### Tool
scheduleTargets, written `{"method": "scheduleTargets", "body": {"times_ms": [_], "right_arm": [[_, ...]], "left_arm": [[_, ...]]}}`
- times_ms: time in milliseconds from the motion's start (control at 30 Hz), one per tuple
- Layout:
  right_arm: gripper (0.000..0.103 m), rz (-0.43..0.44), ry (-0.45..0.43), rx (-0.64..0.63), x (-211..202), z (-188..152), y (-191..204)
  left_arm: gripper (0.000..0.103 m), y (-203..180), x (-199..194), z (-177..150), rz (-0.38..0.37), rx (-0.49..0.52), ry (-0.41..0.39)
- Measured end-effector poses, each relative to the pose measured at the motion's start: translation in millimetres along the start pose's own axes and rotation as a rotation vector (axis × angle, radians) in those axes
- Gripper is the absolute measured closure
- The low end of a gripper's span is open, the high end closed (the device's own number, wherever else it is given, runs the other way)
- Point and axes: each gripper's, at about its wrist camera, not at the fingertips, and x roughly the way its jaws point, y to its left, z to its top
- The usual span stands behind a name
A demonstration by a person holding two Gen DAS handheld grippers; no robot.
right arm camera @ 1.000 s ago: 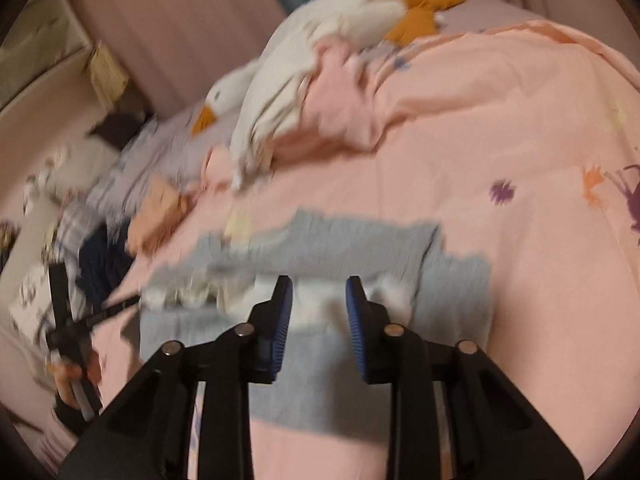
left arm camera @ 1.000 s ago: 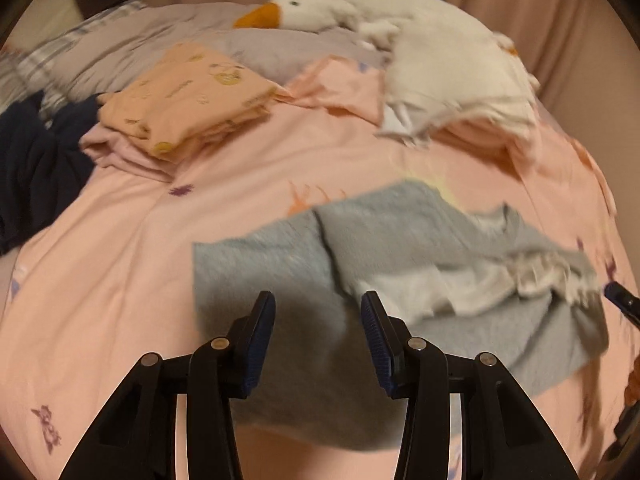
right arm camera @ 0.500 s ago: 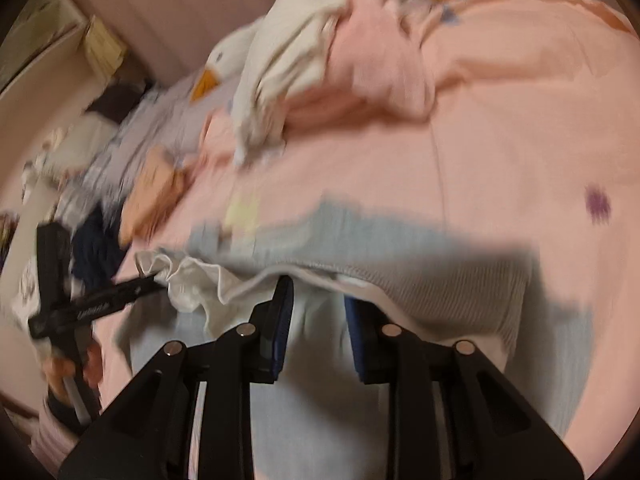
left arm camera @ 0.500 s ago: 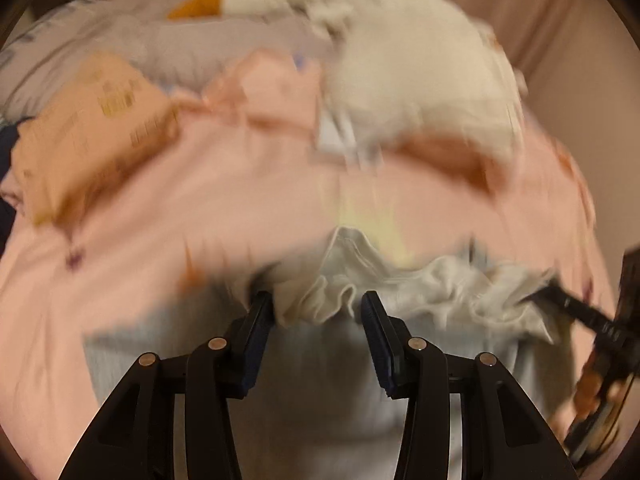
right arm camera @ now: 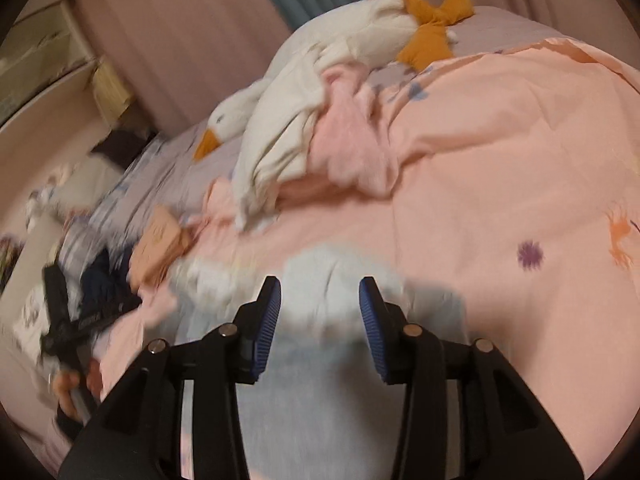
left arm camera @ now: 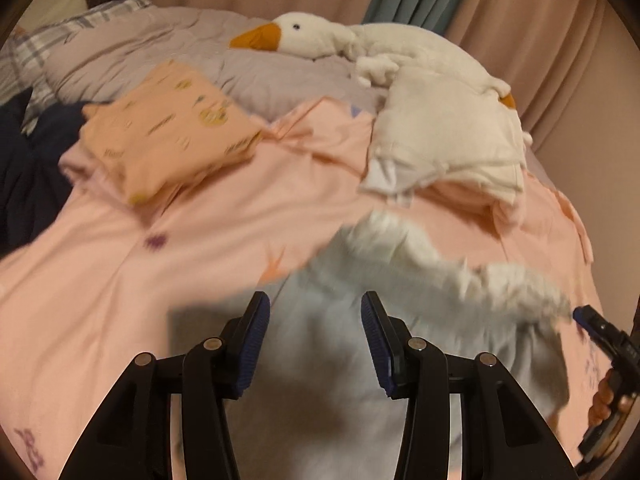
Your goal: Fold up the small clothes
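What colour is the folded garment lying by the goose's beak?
Peach-orange with small yellowish prints: the folded garment shows best in the left wrist view.

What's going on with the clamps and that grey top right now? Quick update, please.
Left gripper open over the grey top, nothing pinched. Right gripper jaws opening, cloth below, not gripped. Top's white frill blurred. Nothing in the way.

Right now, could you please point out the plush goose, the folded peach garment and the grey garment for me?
plush goose [left arm camera: 304,36]: left wrist view, on its white head.
folded peach garment [left arm camera: 168,128]: left wrist view, on its top face.
grey garment [right arm camera: 320,360]: right wrist view, on its middle.
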Motion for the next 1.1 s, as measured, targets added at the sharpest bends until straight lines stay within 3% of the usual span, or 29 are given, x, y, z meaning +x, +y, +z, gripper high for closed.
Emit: {"method": "scheduleTargets", "body": {"times_ms": [67, 133, 200, 300, 400, 467, 600, 733, 933, 1100], "right_arm": [[0.062, 0.067, 0.068, -0.062, 1, -17, 14], [0.063, 0.037, 0.178, -0.124, 26, -28, 31], [0.064, -0.015, 0.225, -0.161, 51, -30, 41], [0.066, -0.122, 0.176, -0.172, 84, -12, 40], [0.062, -0.179, 0.12, 0.006, 94, 10, 15], [0.061, -0.135, 0.078, 0.081, 81, 10, 6], [0.059, -0.093, 0.065, 0.058, 47, -9, 5], [0.046, -0.043, 0.045, 0.089, 8, -34, -9], [0.046, -0.108, 0.018, 0.148, -40, -62, -44], [0.046, -0.154, 0.062, 0.162, -55, -81, -66]], "left_arm": [[0.057, 5, 1, -14, 0.018, 0.013, 0.034], [0.057, 12, 3, -25, 0.008, -0.005, 0.062], [0.057, 24, 3, -34, -0.04, -0.055, 0.084], [0.057, 38, 0, -41, -0.093, -0.106, 0.097], [0.057, 51, -4, -43, -0.111, -0.137, 0.106], [0.057, 59, -7, -45, -0.113, -0.154, 0.102], [0.057, 71, -11, -52, -0.195, -0.198, 0.094], [0.055, 70, -11, -57, -0.2, -0.193, 0.104], [0.055, 74, -8, -63, -0.249, -0.177, 0.148], [0.055, 75, -13, -67, -0.289, -0.15, 0.155]]}}
